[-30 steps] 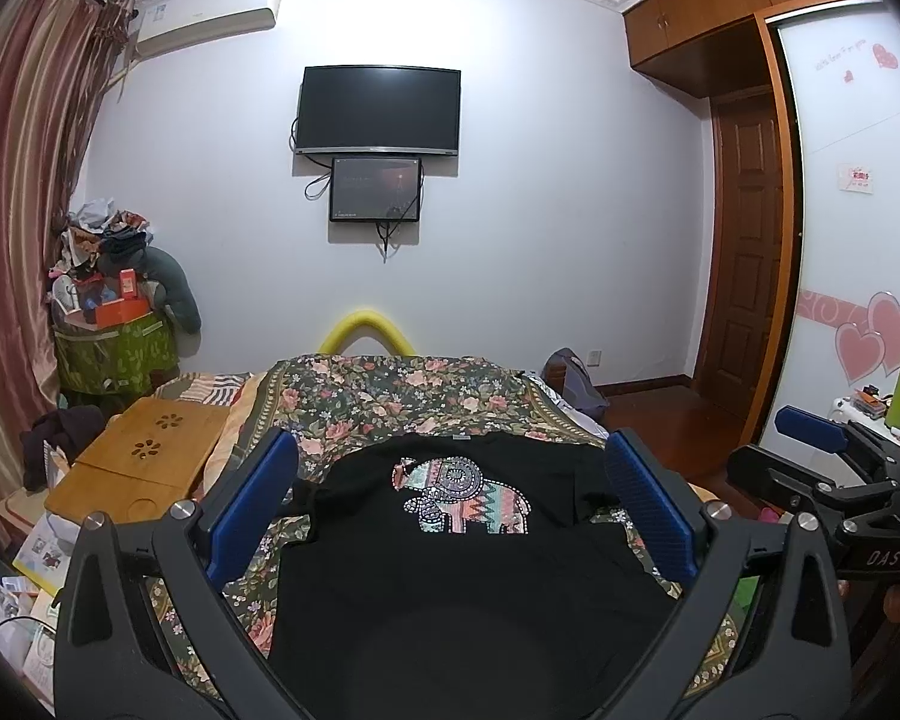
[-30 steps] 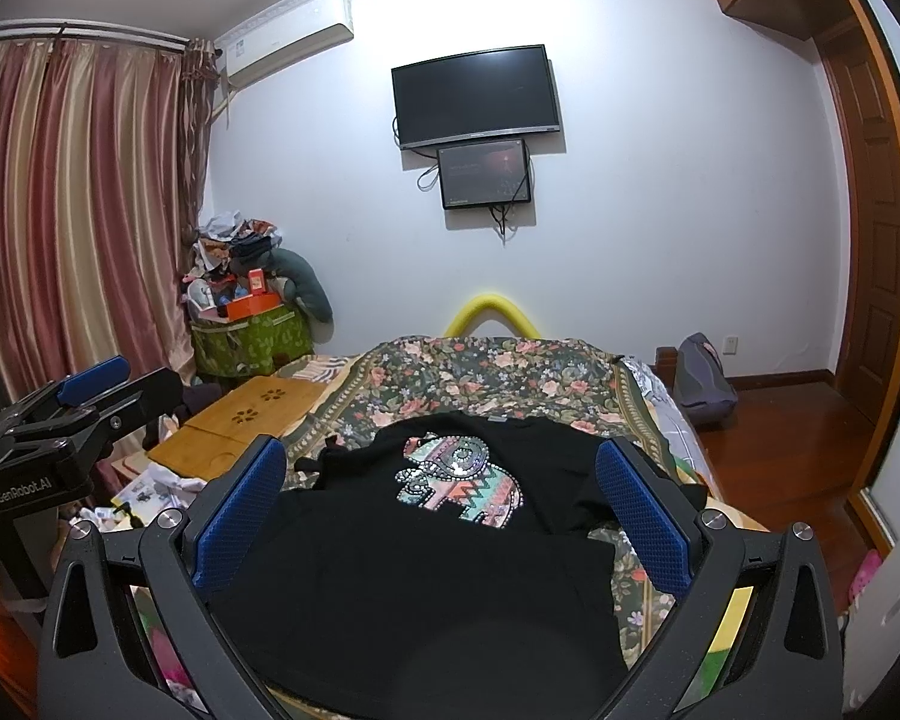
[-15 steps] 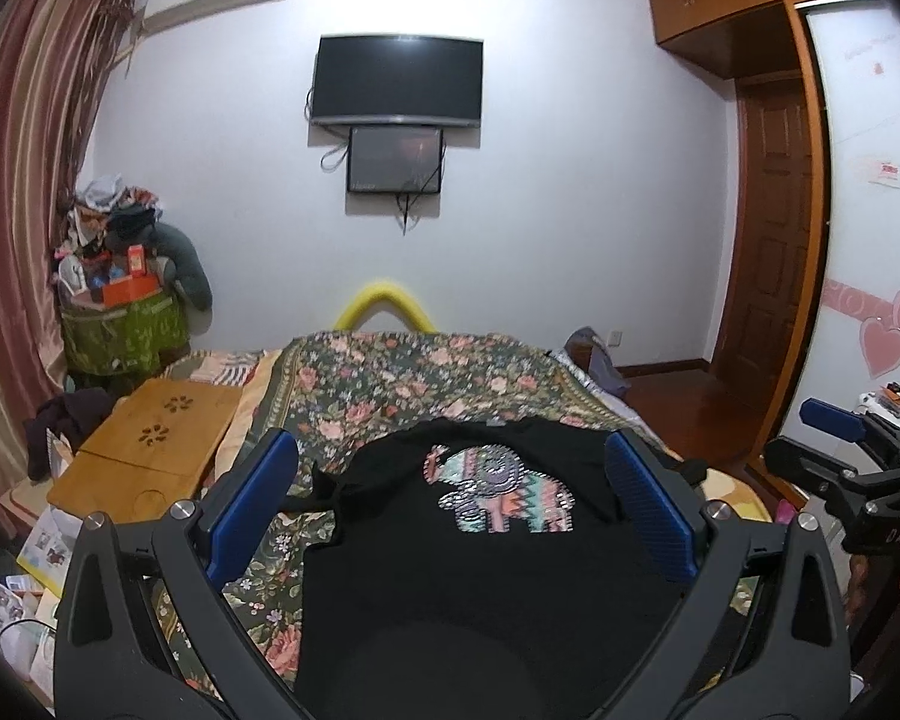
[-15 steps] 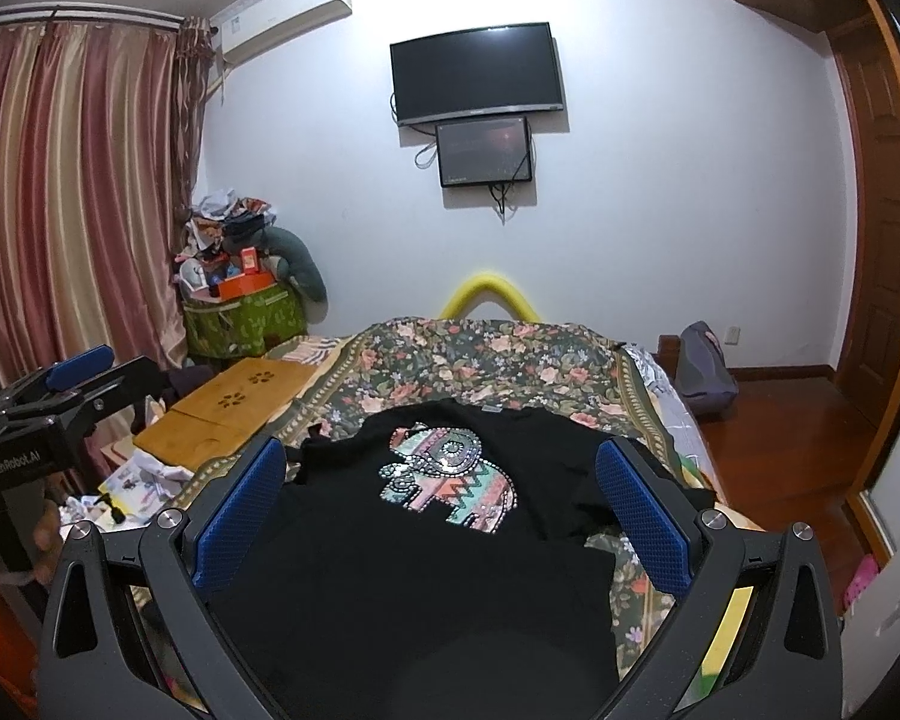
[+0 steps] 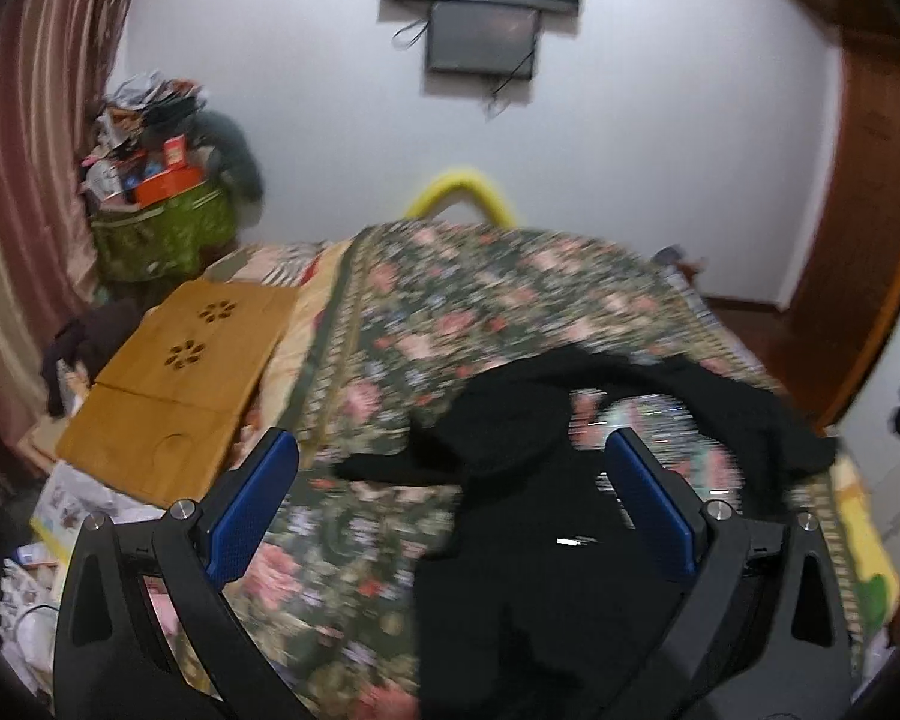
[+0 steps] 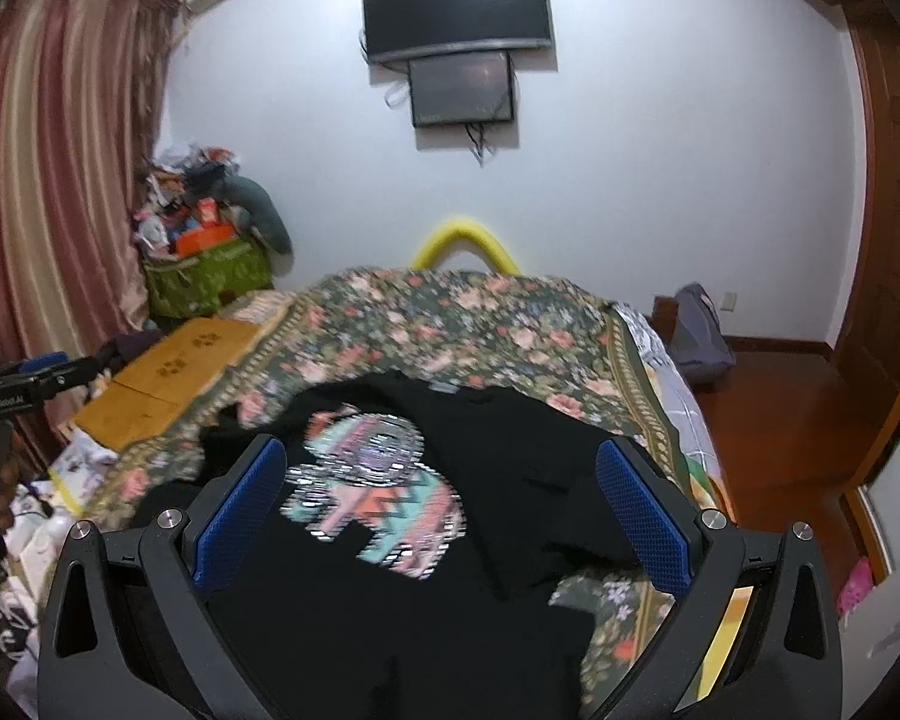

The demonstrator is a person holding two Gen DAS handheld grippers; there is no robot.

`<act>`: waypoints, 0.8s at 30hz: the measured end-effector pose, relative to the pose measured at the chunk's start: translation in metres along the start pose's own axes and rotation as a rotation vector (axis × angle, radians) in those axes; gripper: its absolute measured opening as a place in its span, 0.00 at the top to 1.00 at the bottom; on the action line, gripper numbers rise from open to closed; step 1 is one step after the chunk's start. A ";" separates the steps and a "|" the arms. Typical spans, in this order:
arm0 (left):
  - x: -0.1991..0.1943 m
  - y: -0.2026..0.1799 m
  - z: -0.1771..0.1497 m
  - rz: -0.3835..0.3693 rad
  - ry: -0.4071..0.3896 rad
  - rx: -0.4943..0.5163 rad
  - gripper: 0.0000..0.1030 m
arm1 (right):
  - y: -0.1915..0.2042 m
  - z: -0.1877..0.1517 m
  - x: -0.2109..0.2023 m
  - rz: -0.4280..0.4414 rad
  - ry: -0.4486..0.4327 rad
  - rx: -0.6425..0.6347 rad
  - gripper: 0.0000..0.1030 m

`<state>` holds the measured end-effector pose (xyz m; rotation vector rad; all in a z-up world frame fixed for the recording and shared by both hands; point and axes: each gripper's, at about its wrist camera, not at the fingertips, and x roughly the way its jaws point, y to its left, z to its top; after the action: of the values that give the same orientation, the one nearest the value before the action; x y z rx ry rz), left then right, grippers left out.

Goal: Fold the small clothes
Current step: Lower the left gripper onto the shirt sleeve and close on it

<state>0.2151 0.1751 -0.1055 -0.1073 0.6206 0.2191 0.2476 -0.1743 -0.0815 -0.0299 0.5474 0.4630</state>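
Barely begun: shirt (image 6: pixel 450 540) lies unfolded on bed (image 6: pixel 450 324); left gripper (image 5: pixel 450 510) and right gripper (image 6: pixel 438 510) both gape, empty.

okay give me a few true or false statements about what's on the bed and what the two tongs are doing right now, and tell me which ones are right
1. A black T-shirt with an elephant print lies on the floral bedspread. True.
2. The right tongs are clamped shut on the shirt's sleeve. False: their jaws stand wide apart and grip nothing.
3. The left tongs are open too. True.
4. The shirt is already folded into a neat square. False: it lies spread out, sleeves out to the sides.
5. A wooden tray table sits to the left of the bedspread. True.
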 end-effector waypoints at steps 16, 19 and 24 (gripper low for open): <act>0.189 0.068 -0.028 -0.012 0.450 -0.303 0.19 | -0.068 -0.021 0.087 -0.088 0.224 0.062 0.01; 0.194 0.069 -0.025 -0.047 0.437 -0.346 0.19 | -0.074 -0.026 0.095 -0.074 0.246 0.078 0.01; 0.210 0.055 -0.013 -0.080 0.451 -0.330 0.20 | -0.075 -0.031 0.102 -0.055 0.259 0.094 0.01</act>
<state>0.3610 0.2621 -0.2411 -0.5087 1.0231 0.2193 0.3412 -0.2040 -0.1670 -0.0148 0.8200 0.3811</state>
